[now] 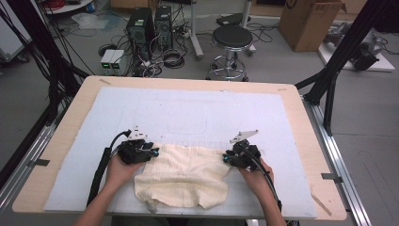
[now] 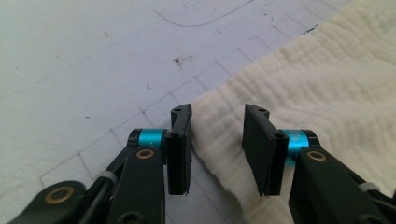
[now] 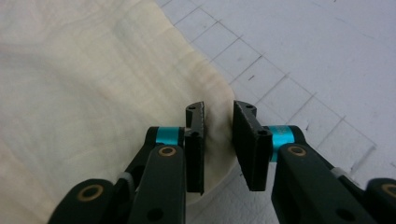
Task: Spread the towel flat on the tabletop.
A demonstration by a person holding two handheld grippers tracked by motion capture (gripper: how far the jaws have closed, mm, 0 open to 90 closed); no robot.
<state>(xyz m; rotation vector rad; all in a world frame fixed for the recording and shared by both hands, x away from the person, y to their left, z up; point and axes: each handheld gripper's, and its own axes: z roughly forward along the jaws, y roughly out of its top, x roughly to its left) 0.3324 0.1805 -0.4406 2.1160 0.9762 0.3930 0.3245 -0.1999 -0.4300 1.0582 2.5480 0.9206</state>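
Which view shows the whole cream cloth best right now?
The high view: it takes in the entire cream cloth, rumpled on the white mat between both claws. The left gripper view gives just one corner between open jaws; the right gripper view gives the opposite edge.

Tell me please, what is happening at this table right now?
A person works on a cream cloth that lies on a white mat on the table, with a two-jaw gripper in each hand. The left gripper stands at the cloth's far left corner, jaws open with the cloth's edge between them. The right gripper stands at the far right corner, jaws also open around the edge there. Neither has closed on the fabric yet, so the cloth lies loose and a little rumpled at its near side.
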